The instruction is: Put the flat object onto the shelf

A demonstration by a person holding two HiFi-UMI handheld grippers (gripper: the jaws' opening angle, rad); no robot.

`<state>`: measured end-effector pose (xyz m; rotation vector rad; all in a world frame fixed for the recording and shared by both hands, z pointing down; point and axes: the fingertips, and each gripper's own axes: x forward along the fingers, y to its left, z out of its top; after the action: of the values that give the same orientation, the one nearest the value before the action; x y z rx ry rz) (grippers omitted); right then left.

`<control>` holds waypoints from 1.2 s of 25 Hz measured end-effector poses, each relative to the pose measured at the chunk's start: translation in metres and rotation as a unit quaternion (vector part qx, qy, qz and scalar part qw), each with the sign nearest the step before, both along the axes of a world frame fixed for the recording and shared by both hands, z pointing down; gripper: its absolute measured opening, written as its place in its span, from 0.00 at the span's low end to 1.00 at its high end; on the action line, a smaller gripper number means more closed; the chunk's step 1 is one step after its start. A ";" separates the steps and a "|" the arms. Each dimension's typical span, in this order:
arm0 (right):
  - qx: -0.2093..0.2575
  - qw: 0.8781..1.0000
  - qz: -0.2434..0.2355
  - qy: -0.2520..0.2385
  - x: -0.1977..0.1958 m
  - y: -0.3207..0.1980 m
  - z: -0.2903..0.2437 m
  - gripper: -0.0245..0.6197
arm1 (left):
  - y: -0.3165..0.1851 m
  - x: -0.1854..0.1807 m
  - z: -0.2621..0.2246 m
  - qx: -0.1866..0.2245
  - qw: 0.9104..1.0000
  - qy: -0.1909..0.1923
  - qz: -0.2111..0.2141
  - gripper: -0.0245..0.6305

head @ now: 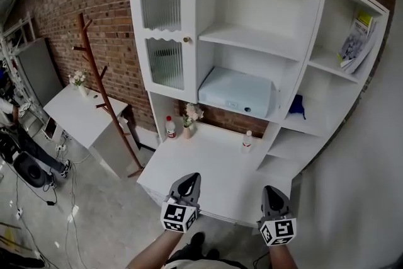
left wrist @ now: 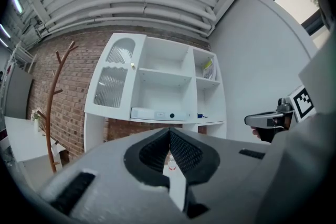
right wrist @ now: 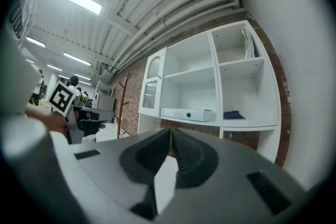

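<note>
Both claws are pressed together with nothing between them: the left gripper (head: 190,178) at 6 o'clock, the right gripper (head: 272,189) toward 5. The flat pale box (head: 236,92) lies in the middle bay of the cabinet (head: 250,40), dead centre. At 3 o'clock a blue thing (head: 297,105) sits half hidden by the divider, unidentifiable

Head cam looks steeply down past my L claw (head: 191,178) & R claw (head: 271,189); both claw cams face fwd, all 3 share shelf unit (left wrist: 163,86).
</note>
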<state>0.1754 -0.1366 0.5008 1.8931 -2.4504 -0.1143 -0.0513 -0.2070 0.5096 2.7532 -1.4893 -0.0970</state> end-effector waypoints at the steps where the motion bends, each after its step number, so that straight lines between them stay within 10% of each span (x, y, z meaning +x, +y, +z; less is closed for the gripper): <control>1: -0.001 1.000 0.000 -0.002 -0.001 0.001 0.001 0.09 | 0.003 -0.001 0.000 0.000 1.000 0.000 0.001 0.07; 30: 0.009 0.999 0.046 -0.009 -0.028 -0.003 -0.011 0.08 | -0.023 -0.044 0.001 -0.012 0.999 0.008 0.052 0.07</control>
<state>0.1474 -0.1393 0.4900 2.0202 -2.3767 -0.1172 -0.0950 -0.2295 0.5103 2.7980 -1.3314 -0.1007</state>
